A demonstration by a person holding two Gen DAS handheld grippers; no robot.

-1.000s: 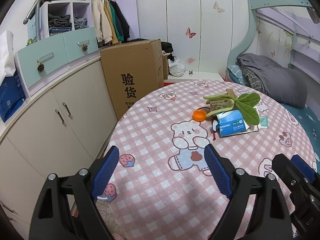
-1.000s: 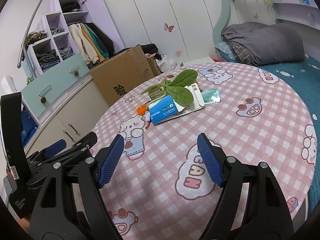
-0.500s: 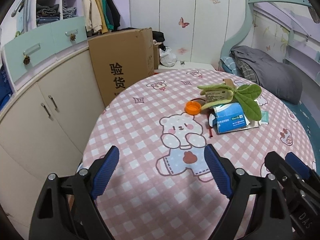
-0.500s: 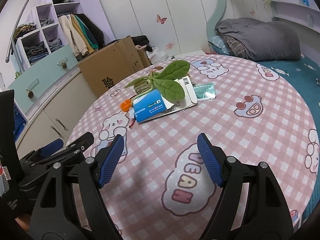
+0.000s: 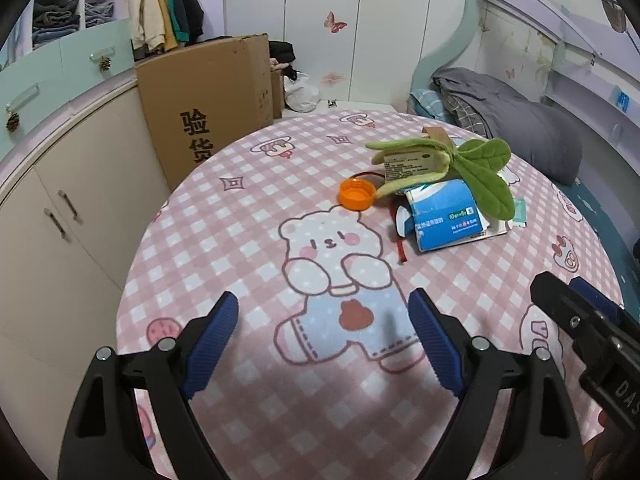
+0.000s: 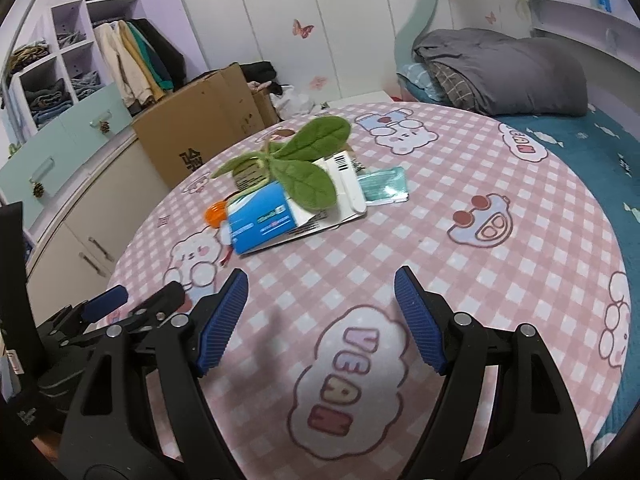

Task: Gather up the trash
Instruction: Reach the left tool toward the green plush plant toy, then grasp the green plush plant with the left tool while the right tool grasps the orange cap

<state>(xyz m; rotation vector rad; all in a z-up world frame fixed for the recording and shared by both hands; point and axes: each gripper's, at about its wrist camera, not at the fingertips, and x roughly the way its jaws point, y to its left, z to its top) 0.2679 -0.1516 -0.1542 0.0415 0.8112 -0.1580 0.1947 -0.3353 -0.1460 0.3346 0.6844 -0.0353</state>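
butterfly-decorated wardrobe wall [image 5: 320, 28], bed [image 6: 560, 128]

A round table covered by a pink-and-white checked cloth printed with cartoon bears [image 5: 256, 240] carries a small heap of litter toward its far side: an orange plastic bottle cap [image 5: 357, 195], a blue-and-white flattened cardboard box [image 5: 444, 218], a teal foil sachet [image 6: 384, 184], a thin red strip [image 5: 400, 250], perhaps a cord, and a green plush leafy sprig [image 6: 300, 164] lying over the box.

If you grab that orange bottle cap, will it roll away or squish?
The orange bottle cap lies flat, open side up, on the tablecloth, so it probably won't roll. It looks like hard plastic, so likely no squishing. It's small and probably light, so it might skid when nudged.
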